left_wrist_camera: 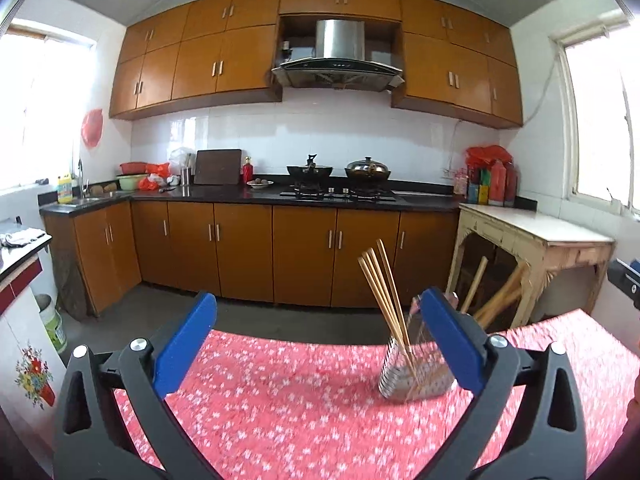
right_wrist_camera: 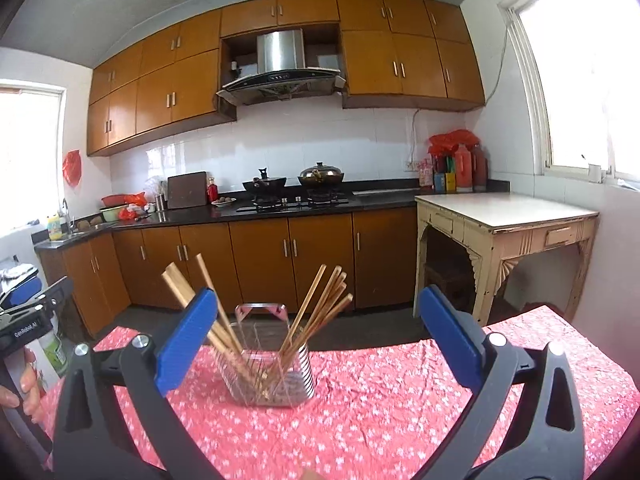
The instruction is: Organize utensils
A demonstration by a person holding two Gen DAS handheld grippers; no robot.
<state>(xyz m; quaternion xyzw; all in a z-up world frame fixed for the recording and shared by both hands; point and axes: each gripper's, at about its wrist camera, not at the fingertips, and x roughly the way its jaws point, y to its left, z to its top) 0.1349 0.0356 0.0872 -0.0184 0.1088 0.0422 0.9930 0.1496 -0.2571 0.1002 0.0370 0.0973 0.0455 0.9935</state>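
A wire utensil basket stands on the red flowered tablecloth, holding several wooden chopsticks that lean left and right. In the left wrist view the basket sits partly behind the right finger, with chopsticks sticking up. My left gripper is open and empty, left of the basket. My right gripper is open and empty, with the basket between and beyond its fingers. The left gripper body shows at the right wrist view's left edge.
The tablecloth's far edge drops to a grey floor. Beyond are brown kitchen cabinets, a stove with two pots, and a cream side table at the right by a window.
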